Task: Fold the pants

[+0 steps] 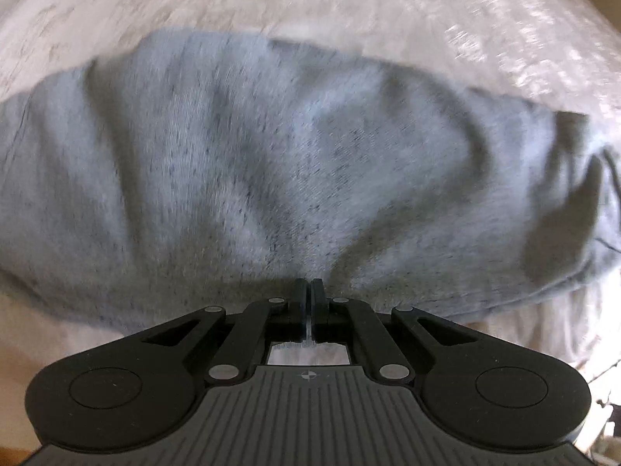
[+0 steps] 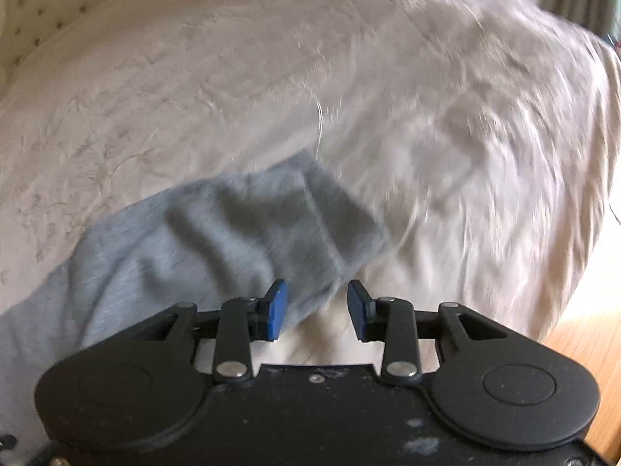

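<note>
Left tongs clamping pants

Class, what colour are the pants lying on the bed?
Heathered light grey pants, seen best in the left wrist view.

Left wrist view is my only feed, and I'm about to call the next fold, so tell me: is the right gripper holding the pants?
Observer: No. The right gripper is open, its blue pads apart, with nothing clamped.
Operator: Is it near the fabric?
Observer: Yes. The cuff end of the grey pants lies just ahead of its left pad, on the white bedspread.
Operator: Anything beyond the bed?
Observer: A wooden floor shows at the lower right, past the bed's edge.
</note>
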Tool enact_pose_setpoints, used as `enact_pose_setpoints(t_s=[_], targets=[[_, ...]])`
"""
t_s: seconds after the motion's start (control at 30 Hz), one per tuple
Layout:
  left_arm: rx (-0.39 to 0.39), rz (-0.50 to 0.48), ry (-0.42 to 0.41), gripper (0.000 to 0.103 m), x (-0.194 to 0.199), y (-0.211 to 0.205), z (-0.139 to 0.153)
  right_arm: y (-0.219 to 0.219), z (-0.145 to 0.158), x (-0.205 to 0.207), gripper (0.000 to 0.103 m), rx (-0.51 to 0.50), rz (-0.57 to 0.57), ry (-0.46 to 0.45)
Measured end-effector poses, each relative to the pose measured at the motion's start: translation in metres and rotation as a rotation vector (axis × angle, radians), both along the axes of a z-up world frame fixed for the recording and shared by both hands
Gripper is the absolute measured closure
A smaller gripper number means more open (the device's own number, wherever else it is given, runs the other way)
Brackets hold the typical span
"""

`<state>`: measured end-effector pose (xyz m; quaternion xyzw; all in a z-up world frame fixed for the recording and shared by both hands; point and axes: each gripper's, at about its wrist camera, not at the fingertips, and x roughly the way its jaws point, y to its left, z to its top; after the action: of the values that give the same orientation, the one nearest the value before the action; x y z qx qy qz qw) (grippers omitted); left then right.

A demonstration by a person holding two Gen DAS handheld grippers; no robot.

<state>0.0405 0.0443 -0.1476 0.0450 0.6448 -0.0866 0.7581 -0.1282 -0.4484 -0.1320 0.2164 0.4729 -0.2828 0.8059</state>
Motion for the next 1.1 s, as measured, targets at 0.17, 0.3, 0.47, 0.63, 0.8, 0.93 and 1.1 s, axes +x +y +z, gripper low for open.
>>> enact_pose_setpoints(t_s=[0.17,0.3,0.47,0.63,0.8,0.93,1.1], targets=[[0.033,0.086,0.014,0.1,0.007,-0.007,-0.012,-0.03,-0.017,0.011,0.063,0.042,0.089,-0.019],[0.064,0.117,0.001,0.1,0.006,-0.014,-0.013,-0.045,-0.04,0.022,0.062,0.103,0.12,0.021],[0.092,0.142,0.002,0.1,0.007,-0.022,-0.016,-0.045,-0.055,0.033,0.094,0.185,0.187,0.072],[0.107,0.144,0.013,0.1,0.013,-0.032,-0.02,-0.036,-0.004,0.036,0.094,-0.009,0.376,0.055],[0.119,0.146,0.014,0.1,0.006,-0.036,-0.017,-0.069,-0.018,0.035,0.095,-0.022,0.339,0.146],[0.142,0.131,0.016,0.1,0.006,-0.04,-0.013,-0.065,-0.039,0.037,0.101,-0.076,0.428,0.265],[0.15,0.138,0.011,0.1,0.004,-0.046,-0.01,-0.081,-0.015,0.04,0.079,-0.028,0.348,0.071]])
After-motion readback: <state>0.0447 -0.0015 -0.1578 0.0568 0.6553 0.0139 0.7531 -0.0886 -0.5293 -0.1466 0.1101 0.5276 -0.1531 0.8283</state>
